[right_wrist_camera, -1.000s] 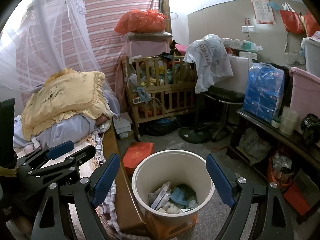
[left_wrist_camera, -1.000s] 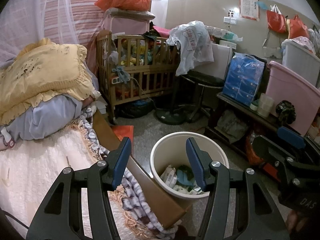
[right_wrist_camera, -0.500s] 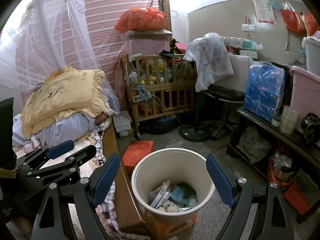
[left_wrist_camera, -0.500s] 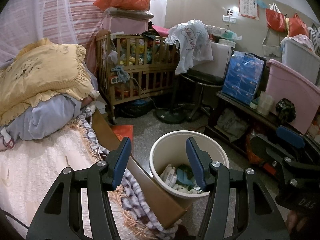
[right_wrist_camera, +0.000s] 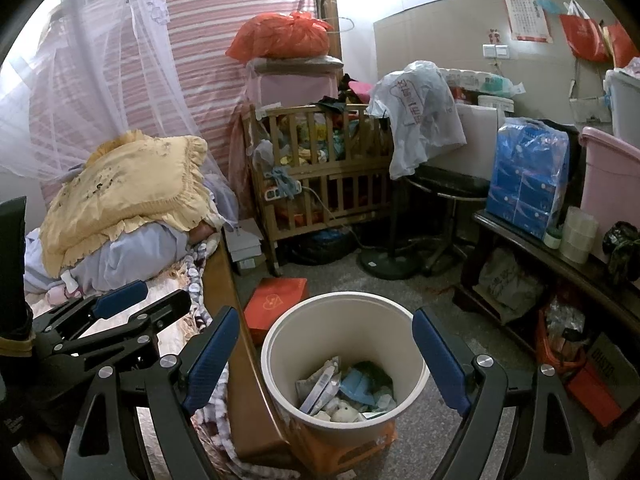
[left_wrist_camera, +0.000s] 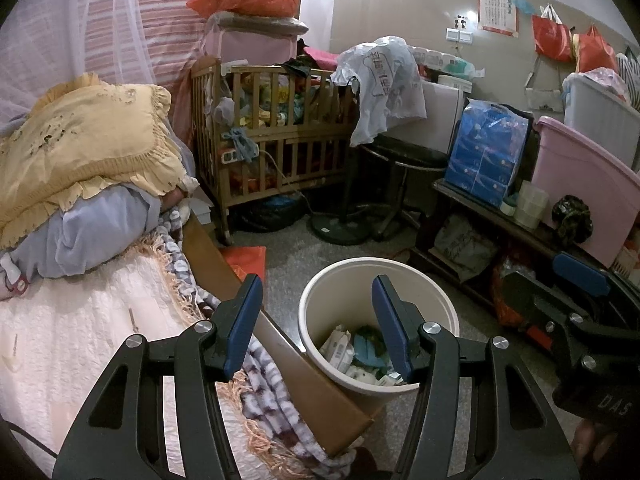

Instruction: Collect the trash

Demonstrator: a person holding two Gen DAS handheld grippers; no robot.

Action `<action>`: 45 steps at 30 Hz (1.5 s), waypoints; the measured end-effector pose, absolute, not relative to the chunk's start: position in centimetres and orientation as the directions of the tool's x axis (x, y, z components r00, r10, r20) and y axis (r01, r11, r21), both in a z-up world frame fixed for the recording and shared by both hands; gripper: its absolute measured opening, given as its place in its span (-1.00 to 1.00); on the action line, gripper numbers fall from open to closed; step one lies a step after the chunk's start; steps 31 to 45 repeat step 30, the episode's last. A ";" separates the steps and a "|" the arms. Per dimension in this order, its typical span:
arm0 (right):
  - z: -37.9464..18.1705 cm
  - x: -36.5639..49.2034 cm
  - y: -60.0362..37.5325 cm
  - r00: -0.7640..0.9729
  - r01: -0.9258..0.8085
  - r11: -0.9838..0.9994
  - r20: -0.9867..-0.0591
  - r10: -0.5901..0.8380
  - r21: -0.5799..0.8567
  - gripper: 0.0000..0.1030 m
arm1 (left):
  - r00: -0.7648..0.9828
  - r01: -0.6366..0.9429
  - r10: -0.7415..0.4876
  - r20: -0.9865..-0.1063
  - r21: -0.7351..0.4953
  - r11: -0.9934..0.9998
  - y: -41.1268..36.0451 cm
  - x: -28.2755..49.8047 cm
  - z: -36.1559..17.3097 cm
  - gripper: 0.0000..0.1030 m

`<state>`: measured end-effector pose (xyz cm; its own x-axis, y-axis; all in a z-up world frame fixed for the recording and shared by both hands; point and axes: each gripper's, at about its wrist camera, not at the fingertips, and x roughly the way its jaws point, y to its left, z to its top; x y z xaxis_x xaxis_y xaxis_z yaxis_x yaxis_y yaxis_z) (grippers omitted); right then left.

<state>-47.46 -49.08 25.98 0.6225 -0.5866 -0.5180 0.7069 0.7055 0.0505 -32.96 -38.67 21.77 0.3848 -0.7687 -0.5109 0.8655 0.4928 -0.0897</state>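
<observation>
Here's the cream-coloured round bin [right_wrist_camera: 344,364], standing upright on the floor right against the wooden side of the bed, its mouth wide open with no lid on it. It sits on top of an orange crate-like base [right_wrist_camera: 344,446], only partly visible under it. Down at the bottom lies a loose heap of trash [right_wrist_camera: 346,394]: white and silvery wrappers, a blue crumpled piece, something dark green, pale scraps. The bin is only filled low; its inner walls are bare above that.
</observation>
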 end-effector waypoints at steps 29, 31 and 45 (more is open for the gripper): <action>25.0 -48.0 -50.0 0.611 0.708 0.703 -0.554 -0.565 0.064 0.68 | 0.363 0.883 -0.768 -0.528 -0.069 0.465 -38.9 -32.6 21.3 0.08; 25.1 -47.8 -50.0 0.613 0.705 0.706 -0.557 -0.560 0.066 0.68 | 0.363 0.881 -0.766 -0.531 -0.074 0.468 -38.7 -32.4 21.3 0.08; 25.1 -47.8 -50.0 0.613 0.705 0.706 -0.557 -0.560 0.066 0.68 | 0.363 0.881 -0.766 -0.531 -0.074 0.468 -38.7 -32.4 21.3 0.08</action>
